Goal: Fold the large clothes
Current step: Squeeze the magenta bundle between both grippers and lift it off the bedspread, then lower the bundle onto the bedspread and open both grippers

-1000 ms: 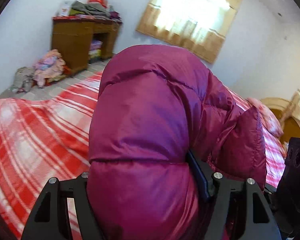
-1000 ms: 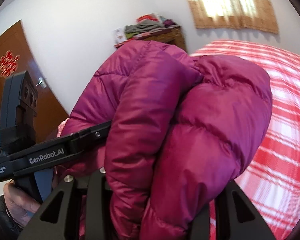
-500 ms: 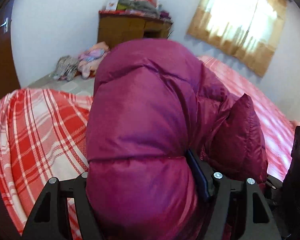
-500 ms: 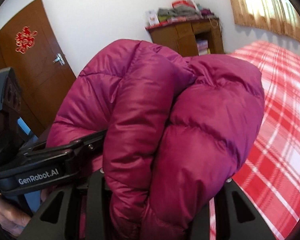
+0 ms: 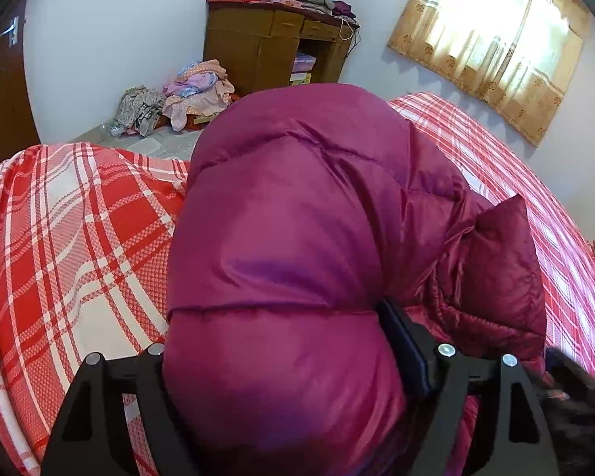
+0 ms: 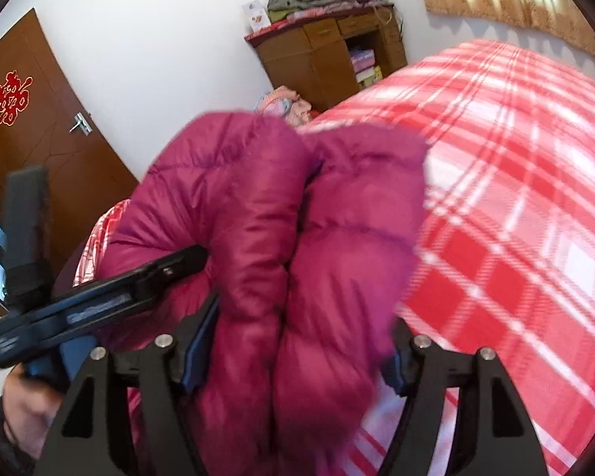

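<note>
A bulky magenta puffer jacket (image 5: 297, 246) fills the middle of both views, bunched into thick folds. My left gripper (image 5: 285, 361) is shut on a fat fold of it, held just above the red plaid bed (image 5: 79, 238). My right gripper (image 6: 293, 353) is shut on another bundle of the same jacket (image 6: 281, 214); the blue pads (image 6: 198, 341) press into the fabric. The left gripper body (image 6: 91, 309) shows at the left of the right wrist view, close beside the jacket. Most fingertips are hidden by fabric.
The red-and-white plaid bed (image 6: 515, 198) spreads below and to the right. A wooden desk (image 5: 273, 43) piled with folded clothes stands against the far wall, with a heap of clothes (image 5: 186, 95) on the floor beside it. A brown door (image 6: 31, 119) is at left. A curtained window (image 5: 496, 39) is at right.
Both grippers, still holding the jacket, have swung left and tipped down toward the bed. The desk and door have shifted right in view; the bed looks closer.
</note>
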A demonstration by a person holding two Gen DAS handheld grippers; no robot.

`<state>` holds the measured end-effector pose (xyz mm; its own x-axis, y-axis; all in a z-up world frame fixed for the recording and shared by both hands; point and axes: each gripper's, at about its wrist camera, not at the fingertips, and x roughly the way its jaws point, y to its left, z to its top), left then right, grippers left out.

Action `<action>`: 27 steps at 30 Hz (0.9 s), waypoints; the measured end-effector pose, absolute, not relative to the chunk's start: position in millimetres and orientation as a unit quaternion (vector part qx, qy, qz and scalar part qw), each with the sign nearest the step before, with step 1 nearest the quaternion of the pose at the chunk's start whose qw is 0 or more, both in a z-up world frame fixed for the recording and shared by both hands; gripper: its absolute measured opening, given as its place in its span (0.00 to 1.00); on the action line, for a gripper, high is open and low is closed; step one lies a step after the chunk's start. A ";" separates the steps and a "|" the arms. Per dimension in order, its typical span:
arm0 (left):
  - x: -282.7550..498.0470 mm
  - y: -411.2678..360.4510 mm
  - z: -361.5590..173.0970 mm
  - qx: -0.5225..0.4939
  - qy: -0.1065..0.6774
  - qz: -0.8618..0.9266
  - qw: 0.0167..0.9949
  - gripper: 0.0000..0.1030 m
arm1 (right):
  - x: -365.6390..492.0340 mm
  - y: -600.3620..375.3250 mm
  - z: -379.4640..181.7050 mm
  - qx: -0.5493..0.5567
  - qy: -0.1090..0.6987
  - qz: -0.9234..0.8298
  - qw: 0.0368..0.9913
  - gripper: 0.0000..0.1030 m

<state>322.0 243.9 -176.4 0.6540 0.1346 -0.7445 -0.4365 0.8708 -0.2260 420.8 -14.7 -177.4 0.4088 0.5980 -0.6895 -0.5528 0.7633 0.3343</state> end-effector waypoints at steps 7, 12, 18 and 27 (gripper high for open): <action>318.4 236.2 -169.2 -0.182 0.388 0.162 0.889 0.78 | 405.2 -7.4 -101.7 0.033 0.370 0.299 0.879 0.59; 309.2 245.8 -150.4 -0.179 0.404 0.154 0.884 0.78 | 417.1 43.7 -98.9 0.039 0.379 0.284 0.880 0.44; 304.5 258.0 -124.3 -0.133 0.361 0.193 0.902 0.78 | 436.4 50.4 -168.2 -0.012 0.419 0.220 0.881 0.28; 362.4 247.6 -156.8 -0.063 0.391 0.195 0.897 0.79 | 433.5 32.8 -190.0 0.006 0.411 0.205 0.888 0.28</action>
<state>362.4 247.6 -156.8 0.6184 0.3007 -0.7261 -0.3999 0.9158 0.0386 433.5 32.8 -190.0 0.5785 0.3697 -0.7271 -0.3591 0.9158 0.1800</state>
